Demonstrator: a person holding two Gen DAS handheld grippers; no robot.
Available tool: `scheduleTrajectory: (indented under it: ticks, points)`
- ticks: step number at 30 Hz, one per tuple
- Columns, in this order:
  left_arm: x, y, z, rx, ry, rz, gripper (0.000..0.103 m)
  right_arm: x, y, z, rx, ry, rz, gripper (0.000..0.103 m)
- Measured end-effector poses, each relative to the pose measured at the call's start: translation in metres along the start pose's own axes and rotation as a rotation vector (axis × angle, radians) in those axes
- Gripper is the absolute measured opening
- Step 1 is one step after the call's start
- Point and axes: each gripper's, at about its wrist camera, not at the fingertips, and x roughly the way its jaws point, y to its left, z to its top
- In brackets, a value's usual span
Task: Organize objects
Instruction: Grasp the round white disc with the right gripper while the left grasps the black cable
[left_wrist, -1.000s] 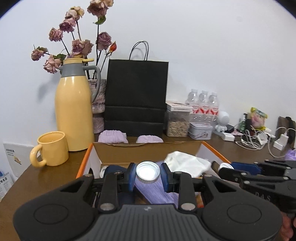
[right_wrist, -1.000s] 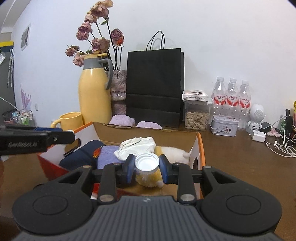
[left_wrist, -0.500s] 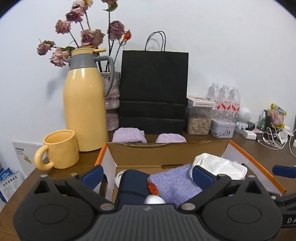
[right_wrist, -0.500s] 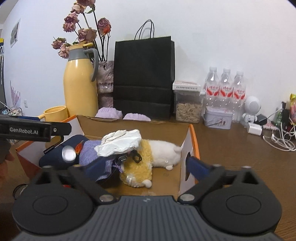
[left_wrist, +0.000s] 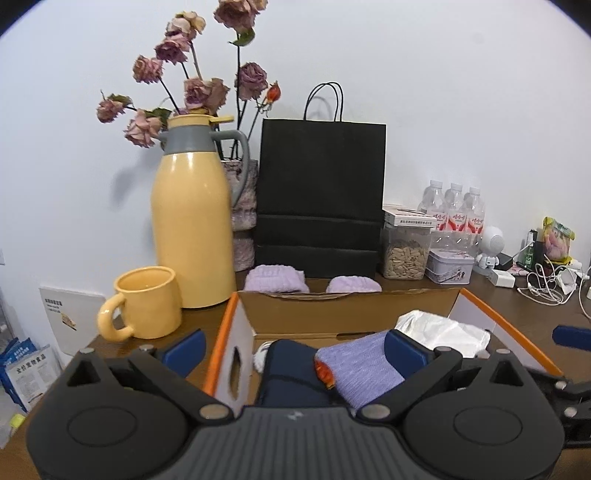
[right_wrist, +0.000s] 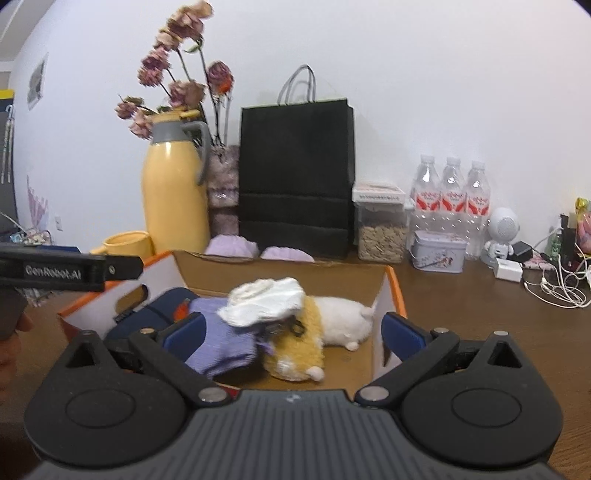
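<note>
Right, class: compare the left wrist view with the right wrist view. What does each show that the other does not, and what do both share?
Only the left wrist view: the white leaflet card and blue packets at the table's left edge.
Only the right wrist view: the yellow-and-white plush toy in the box, and the black GenRobot.AI bar.
Both: the open orange-edged cardboard box, tall yellow flask, black paper bag, and wide-open, empty blue-padded grippers, left and right.

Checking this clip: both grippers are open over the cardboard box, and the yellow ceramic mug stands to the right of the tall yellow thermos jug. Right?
Not quite. In the left wrist view the yellow ceramic mug stands to the left of the tall yellow thermos jug, not the right. The left gripper and right gripper are indeed open over the cardboard box.
</note>
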Motion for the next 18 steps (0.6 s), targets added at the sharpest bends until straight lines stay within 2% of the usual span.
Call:
scheduleTrajectory:
  ticks: [10, 12, 14, 16, 17, 18]
  points:
    - [-0.039, 0.043, -0.028, 0.012, 0.037, 0.042, 0.101, -0.031, 0.053, -0.001, -0.037, -0.009, 0.076, 0.103]
    - [-0.044, 0.053, -0.039, 0.012, 0.07, 0.059, 0.099, -0.038, 0.063, -0.004, -0.047, -0.006, 0.081, 0.101]
    - [-0.047, 0.062, -0.048, 0.008, 0.102, 0.065, 0.091, -0.045, 0.075, -0.008, -0.058, 0.007, 0.099, 0.098]
    - [-0.049, 0.07, -0.059, 0.005, 0.137, 0.067, 0.084, -0.05, 0.086, -0.011, -0.07, 0.02, 0.118, 0.085]
    - [-0.05, 0.072, -0.063, 0.007, 0.15, 0.07, 0.076, -0.053, 0.092, -0.014, -0.073, 0.029, 0.132, 0.081]
    - [-0.051, 0.075, -0.068, 0.014, 0.164, 0.07, 0.071, -0.055, 0.097, -0.016, -0.074, 0.039, 0.146, 0.071]
